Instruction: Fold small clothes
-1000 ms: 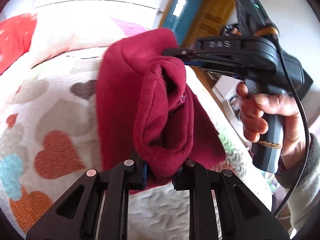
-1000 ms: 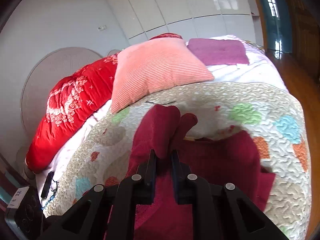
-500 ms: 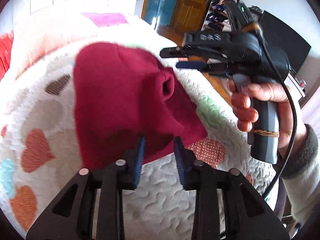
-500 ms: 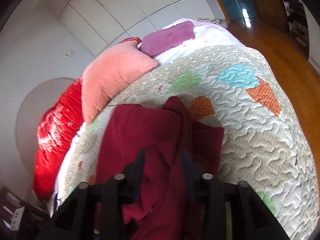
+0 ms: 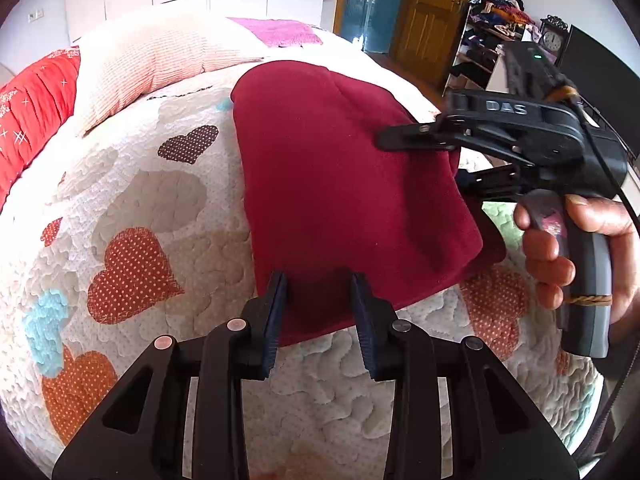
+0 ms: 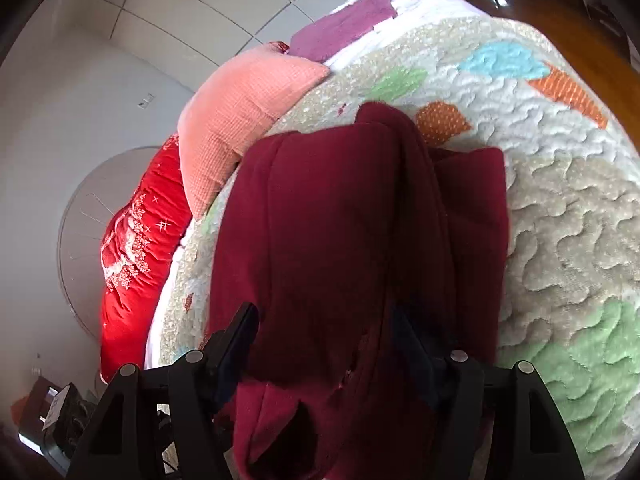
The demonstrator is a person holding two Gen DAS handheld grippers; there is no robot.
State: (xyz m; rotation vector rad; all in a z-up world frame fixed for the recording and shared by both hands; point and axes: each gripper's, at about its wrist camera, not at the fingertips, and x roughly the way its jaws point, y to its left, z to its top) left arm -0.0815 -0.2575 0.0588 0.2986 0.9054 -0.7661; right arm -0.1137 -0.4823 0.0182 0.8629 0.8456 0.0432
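A dark red fleece garment (image 5: 340, 184) lies folded on the heart-patterned quilt (image 5: 132, 216). My left gripper (image 5: 320, 292) is open, its blue-padded fingers on either side of the garment's near edge, nothing clamped. My right gripper (image 5: 424, 156) comes in from the right, held in a hand, its upper finger over the cloth and its lower finger partly hidden at the garment's right edge. In the right wrist view the garment (image 6: 352, 232) fills the middle and the right gripper (image 6: 324, 340) stands wide open around a thick fold of it.
A peach striped pillow (image 5: 160, 60), a red blanket (image 5: 32, 104) and a purple cushion (image 5: 280, 32) lie at the head of the bed. A wooden door (image 5: 428, 12) and a cluttered shelf (image 5: 492, 28) stand beyond the right bed edge.
Both grippers let go of the red garment and opened. The garment, held up and bunched a second ago, now lies flatter on the quilt.
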